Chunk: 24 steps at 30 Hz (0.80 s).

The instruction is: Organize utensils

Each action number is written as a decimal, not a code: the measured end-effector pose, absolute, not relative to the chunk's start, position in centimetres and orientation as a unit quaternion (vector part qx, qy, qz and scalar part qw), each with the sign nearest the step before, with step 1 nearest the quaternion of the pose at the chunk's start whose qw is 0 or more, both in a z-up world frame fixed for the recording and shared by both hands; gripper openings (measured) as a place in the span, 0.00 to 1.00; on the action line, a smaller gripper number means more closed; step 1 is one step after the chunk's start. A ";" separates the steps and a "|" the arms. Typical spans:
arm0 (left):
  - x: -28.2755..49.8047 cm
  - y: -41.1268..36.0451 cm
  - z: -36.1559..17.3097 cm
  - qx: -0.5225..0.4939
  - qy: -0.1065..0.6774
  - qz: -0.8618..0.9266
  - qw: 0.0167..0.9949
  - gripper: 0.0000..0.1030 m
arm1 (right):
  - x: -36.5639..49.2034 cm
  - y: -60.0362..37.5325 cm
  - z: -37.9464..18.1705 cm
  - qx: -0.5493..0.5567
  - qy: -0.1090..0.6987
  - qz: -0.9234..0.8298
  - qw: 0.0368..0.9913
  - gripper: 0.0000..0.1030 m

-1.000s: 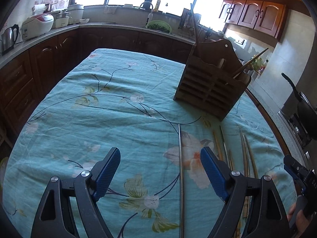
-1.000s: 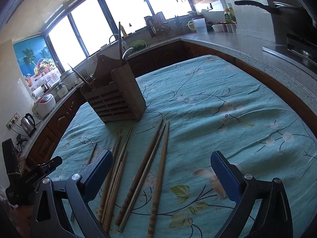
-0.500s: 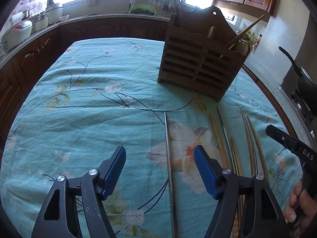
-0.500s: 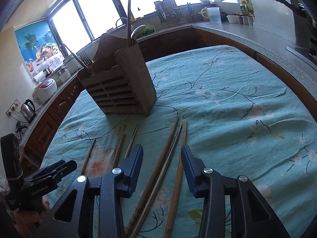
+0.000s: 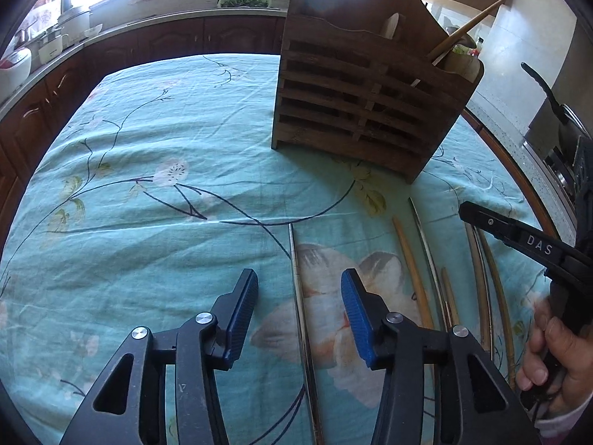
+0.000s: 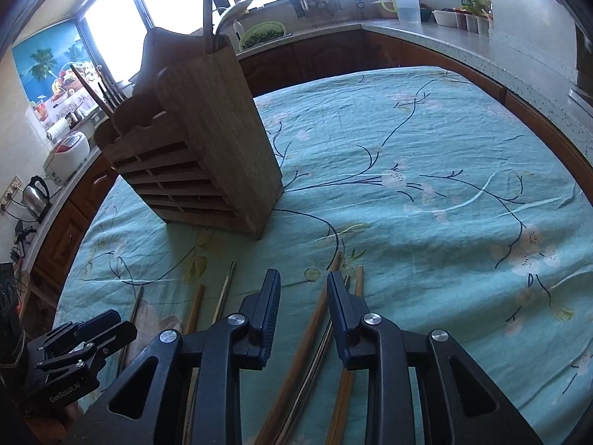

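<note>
A wooden slatted utensil holder (image 5: 367, 107) stands on the teal floral tablecloth (image 5: 148, 170), with a few utensils in it; it also shows in the right wrist view (image 6: 200, 155). Several chopsticks lie on the cloth in front of it. My left gripper (image 5: 299, 296) is open, its jaws either side of a metal chopstick (image 5: 298, 278). My right gripper (image 6: 303, 296) is open with a narrow gap, low over the wooden chopsticks (image 6: 318, 319); one brown chopstick runs between its jaws. Metal and wooden chopsticks (image 5: 415, 270) lie between the two grippers.
Kitchen counters and dark wood cabinets (image 5: 155, 37) ring the table. A rice cooker (image 6: 66, 155) and a kettle (image 6: 35, 194) sit on the left counter. A pan handle (image 5: 543, 89) juts out at the right. The right gripper's side (image 5: 519, 237) shows in the left wrist view.
Both grippers have moved forward and down toward the chopsticks and the holder. The jaws of both have narrowed, the right one most.
</note>
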<state>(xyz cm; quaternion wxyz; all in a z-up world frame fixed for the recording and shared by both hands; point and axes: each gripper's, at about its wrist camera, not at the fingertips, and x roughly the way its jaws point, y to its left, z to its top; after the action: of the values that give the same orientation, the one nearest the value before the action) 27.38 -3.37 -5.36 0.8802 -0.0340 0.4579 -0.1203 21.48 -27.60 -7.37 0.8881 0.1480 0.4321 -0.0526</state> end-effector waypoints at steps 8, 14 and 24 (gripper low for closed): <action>28.0 -6.1 -6.0 0.042 0.445 -0.120 0.887 0.23 | 22.8 -26.9 -7.8 0.115 0.448 -0.057 0.885 0.24; 28.1 -6.0 -6.2 0.025 0.444 -0.146 0.884 0.02 | 22.8 -27.1 -7.7 0.105 0.450 -0.068 0.884 0.08; 25.9 -1.7 -3.3 -0.088 0.424 -0.180 0.883 0.02 | 19.0 -26.4 -3.6 0.165 0.393 -0.019 0.904 0.05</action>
<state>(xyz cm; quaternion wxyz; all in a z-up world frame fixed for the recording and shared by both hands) 25.93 -1.68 -3.29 0.8831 -0.0885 0.4244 -0.1798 19.04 -26.35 -3.63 0.9044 0.1655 0.3929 -0.0195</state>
